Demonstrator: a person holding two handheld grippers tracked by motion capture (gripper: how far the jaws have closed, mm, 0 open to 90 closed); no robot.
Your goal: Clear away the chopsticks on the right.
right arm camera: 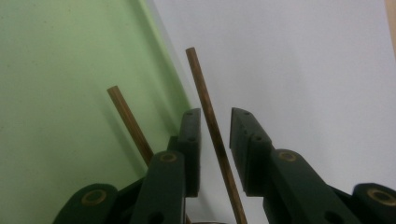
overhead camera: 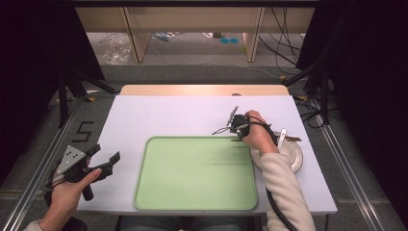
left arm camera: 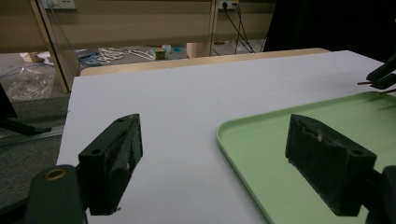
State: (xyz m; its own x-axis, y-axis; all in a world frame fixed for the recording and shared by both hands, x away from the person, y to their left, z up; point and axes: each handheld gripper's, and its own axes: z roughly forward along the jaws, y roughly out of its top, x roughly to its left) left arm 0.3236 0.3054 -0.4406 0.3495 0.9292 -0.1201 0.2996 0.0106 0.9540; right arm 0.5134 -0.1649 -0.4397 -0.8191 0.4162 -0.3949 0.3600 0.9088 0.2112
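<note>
Flanking green tray (overhead camera: 195,202): white plate (overhead camera: 294,159).

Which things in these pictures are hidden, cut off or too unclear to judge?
- Right gripper view: one chopstick runs between the jaws; whether they clamp it is unclear. The other chopstick's lower end is hidden behind the left jaw.
- High view: the hand and sleeve hide part of the white plate, so what lies on it is unclear.
- Left gripper view: the green tray's right part is cut off by the edge.

tray (overhead camera: 192,192) centre on table (overhead camera: 159,115) | plate (overhead camera: 293,159) right of tray
</note>
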